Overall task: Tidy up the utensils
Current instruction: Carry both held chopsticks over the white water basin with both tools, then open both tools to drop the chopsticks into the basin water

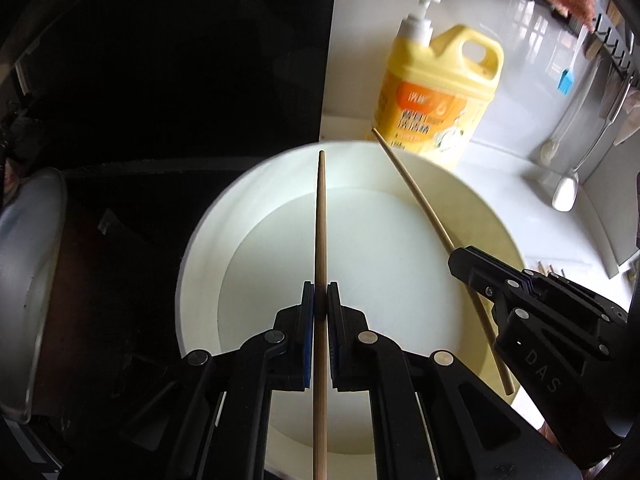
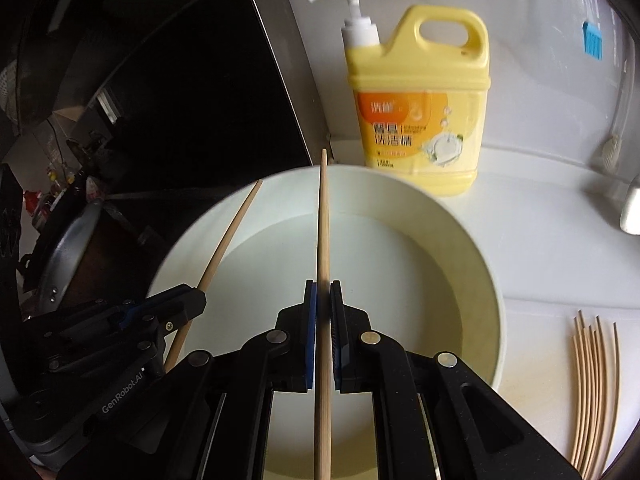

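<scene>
My left gripper (image 1: pixel 320 296) is shut on a wooden chopstick (image 1: pixel 321 220) that points forward over a white basin (image 1: pixel 200 264) of water. My right gripper (image 2: pixel 323 294) is shut on a second wooden chopstick (image 2: pixel 323 220), also over the basin (image 2: pixel 486 276). The right gripper (image 1: pixel 466 266) shows at the right of the left wrist view with its chopstick (image 1: pixel 416 196) slanting across the basin. The left gripper (image 2: pixel 188 302) shows at the lower left of the right wrist view with its chopstick (image 2: pixel 228 240). Several more chopsticks (image 2: pixel 592 392) lie on the white counter to the right of the basin.
A yellow dish-soap pump bottle (image 2: pixel 420 120) stands behind the basin against the white wall. A blue brush (image 1: pixel 565 80) and a white ladle (image 1: pixel 565 192) hang at the right. A metal pot (image 1: pixel 28 300) sits on the dark stove to the left.
</scene>
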A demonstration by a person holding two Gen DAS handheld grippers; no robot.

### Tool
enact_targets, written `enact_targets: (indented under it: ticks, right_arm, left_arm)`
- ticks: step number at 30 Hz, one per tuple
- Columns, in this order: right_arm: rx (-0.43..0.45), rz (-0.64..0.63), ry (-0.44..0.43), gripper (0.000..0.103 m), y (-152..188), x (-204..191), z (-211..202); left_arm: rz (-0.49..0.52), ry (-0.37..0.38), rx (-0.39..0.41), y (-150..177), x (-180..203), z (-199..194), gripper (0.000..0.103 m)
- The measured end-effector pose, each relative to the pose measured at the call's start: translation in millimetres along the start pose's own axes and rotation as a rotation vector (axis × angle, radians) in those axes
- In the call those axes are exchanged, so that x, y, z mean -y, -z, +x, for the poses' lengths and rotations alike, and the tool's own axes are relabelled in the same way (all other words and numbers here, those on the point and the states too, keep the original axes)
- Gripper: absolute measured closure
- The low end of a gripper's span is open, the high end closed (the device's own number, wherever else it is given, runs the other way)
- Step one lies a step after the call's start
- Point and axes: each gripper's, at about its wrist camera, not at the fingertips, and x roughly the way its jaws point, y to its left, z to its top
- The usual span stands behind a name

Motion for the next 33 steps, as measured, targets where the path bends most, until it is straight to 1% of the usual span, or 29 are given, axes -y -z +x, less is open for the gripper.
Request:
enact_targets:
  ticks: [8,12,17,23,33]
  right_arm:
    - [-0.076,0.011,0.038,0.097,8.1,1.6,22.8]
    - [-0.121,0.016,0.051,0.097,11.1,0.6,31.5]
    - [-0.167,0.027,0.062,0.097,17.8,4.4,42.1]
    - [-0.194,0.042,0.07,0.097,21.1,8.0,50.7]
    - [-0.185,0.052,0.077,0.096,21.2,13.3,48.8]
  left_arm:
    - [-0.013,0.021,-0.044,1.0,-8.0,19.3,0.096]
    - [-0.012,0.017,-0.064,2.9,-9.6,27.0,0.096]
    - [-0.001,0.011,-0.071,4.4,-10.3,32.1,0.096]
    - [0.01,0.004,-0.08,4.7,-9.2,35.3,0.096]
    - [0.014,-0.021,-0.065,6.2,-8.1,30.3,0.096]
